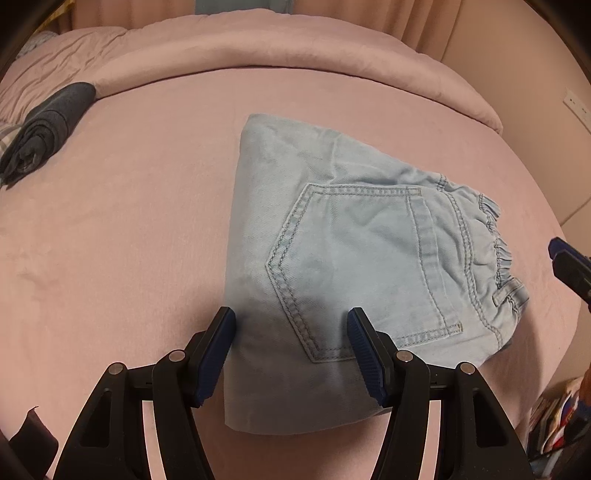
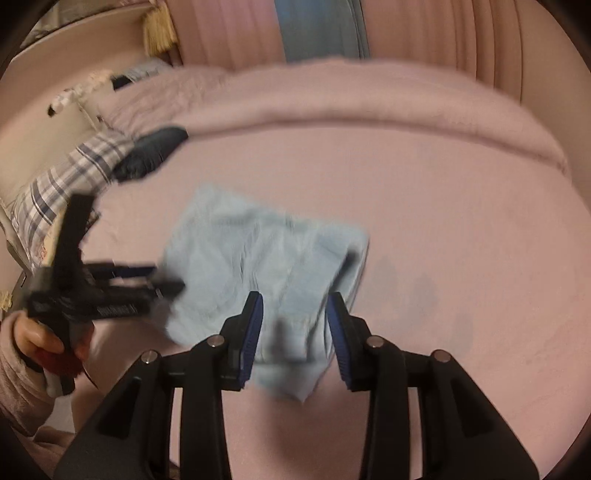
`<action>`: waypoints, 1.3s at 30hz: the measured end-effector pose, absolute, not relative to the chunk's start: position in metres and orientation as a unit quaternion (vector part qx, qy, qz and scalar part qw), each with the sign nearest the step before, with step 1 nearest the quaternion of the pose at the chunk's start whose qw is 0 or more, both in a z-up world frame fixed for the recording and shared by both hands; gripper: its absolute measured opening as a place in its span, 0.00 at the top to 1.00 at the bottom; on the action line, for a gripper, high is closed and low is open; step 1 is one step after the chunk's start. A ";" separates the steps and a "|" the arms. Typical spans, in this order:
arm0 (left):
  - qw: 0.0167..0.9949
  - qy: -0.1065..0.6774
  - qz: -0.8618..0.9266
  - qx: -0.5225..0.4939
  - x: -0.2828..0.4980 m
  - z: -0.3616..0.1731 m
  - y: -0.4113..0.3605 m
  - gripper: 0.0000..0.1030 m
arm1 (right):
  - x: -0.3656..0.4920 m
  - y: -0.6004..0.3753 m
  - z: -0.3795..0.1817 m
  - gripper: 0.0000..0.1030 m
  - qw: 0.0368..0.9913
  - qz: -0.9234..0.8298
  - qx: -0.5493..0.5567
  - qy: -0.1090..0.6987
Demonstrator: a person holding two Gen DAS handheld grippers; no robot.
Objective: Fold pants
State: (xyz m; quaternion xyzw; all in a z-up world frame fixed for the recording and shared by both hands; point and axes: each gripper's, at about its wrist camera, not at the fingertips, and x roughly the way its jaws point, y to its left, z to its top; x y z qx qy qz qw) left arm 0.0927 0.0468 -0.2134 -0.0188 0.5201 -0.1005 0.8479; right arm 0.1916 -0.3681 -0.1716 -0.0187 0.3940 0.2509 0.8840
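Light blue jeans (image 1: 354, 258), folded into a compact packet with a back pocket facing up, lie on the pink bed sheet (image 1: 129, 240). My left gripper (image 1: 290, 328) stands open just over the packet's near left corner, with denim showing between its fingers and nothing pressed. The right gripper's tip (image 1: 569, 266) pokes in at the right edge, clear of the waistband. The right wrist view is blurred by motion. There the right gripper (image 2: 295, 310) is open above the jeans (image 2: 258, 258), its pads off the cloth. A hand holds the left gripper (image 2: 166, 277) at the packet's left edge.
A dark grey folded garment (image 1: 48, 125) lies at the far left of the bed, beside a plaid pillow (image 2: 66, 173). A rolled pink duvet (image 1: 258, 48) runs along the far side. Pink curtains (image 2: 443, 33) hang behind. Clutter (image 1: 561, 417) sits off the bed's right edge.
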 end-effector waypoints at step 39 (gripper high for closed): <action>0.794 0.529 -0.176 -0.244 0.114 -0.237 0.126 0.34 | 0.239 -0.398 -0.268 0.31 0.743 0.254 0.265 0.560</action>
